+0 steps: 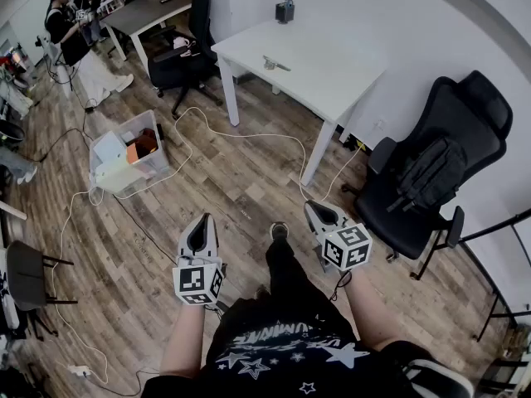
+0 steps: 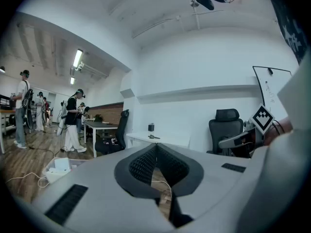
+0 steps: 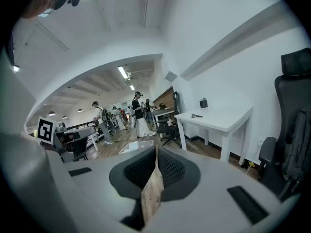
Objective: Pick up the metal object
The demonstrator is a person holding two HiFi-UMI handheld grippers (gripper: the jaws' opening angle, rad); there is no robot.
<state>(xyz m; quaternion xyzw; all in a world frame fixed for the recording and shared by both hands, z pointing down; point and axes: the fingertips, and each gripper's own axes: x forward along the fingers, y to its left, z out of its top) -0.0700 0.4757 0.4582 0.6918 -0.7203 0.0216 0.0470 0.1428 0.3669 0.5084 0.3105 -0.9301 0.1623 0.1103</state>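
one metal object [image 1: 276, 64] is lying flat on the white table [image 1: 332, 81], near the middle of its top and well apart from both grippers. one small black box-like thing [image 1: 284, 11] is standing on the same table, closer to the wall. nothing else is showing on that top.

the left gripper [image 1: 203, 220] is hanging low over the wooden floor with its jaws pressed together and nothing between them. the right gripper [image 1: 313, 207] is hanging beside it, its jaws also meeting at the tips and carrying nothing. both are pointing roughly toward the table.

two black office chairs are showing in the head view. one chair [image 1: 477, 110] is standing to the right of the table by the wall, with one black bag [image 1: 427, 172] sitting on its seat. the other chair [image 1: 187, 56] is standing off the table's left end. beyond it, one grey table [image 1: 153, 11] is standing with a person [image 1: 70, 44] next to it.

one clear plastic bin [image 1: 155, 121] is sitting on the floor to the left. it is holding white boxes and one orange-brown item. a white cable [image 1: 241, 135] is trailing across the floor between the bin and the table.
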